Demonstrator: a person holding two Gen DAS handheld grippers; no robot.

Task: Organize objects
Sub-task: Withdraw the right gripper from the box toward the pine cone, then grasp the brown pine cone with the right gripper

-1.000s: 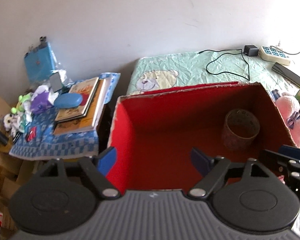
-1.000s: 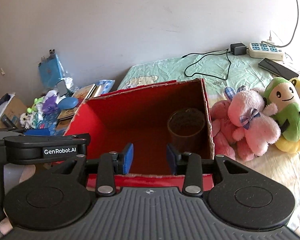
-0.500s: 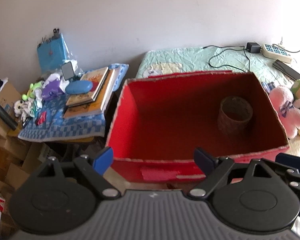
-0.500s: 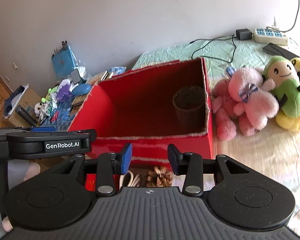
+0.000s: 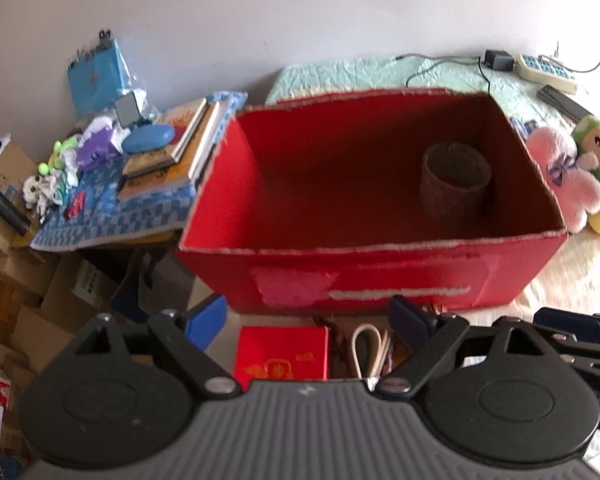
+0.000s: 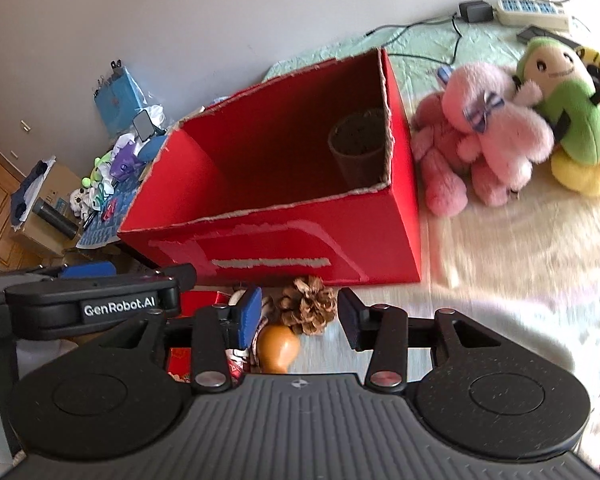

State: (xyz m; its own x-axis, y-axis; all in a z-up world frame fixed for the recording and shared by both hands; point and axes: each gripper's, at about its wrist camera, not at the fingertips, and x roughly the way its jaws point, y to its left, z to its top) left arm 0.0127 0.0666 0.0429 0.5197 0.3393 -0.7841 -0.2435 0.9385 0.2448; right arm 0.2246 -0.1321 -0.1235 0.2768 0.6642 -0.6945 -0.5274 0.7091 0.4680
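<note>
A big red box (image 5: 380, 276) (image 6: 284, 248) stands open on the bed with a brown woven cup (image 5: 456, 180) (image 6: 360, 148) inside at its right end. In front of it lie a small red box (image 5: 284, 356), a white loop (image 5: 366, 350), a pine cone (image 6: 308, 308) and an orange gourd (image 6: 278, 346). My left gripper (image 5: 308, 320) is open and empty above the small red box. My right gripper (image 6: 298, 316) is open and empty, its fingers on either side of the pine cone, above it.
Pink (image 6: 484, 128) and green (image 6: 568, 100) plush toys lie right of the box. A side table (image 5: 112, 216) with books, a blue case and clutter stands to the left. A power strip (image 5: 544, 70) and cables lie on the bed behind.
Both grippers have pulled back from over the red box towards me, so the small items in front of it now show. The right gripper has opened wider.
</note>
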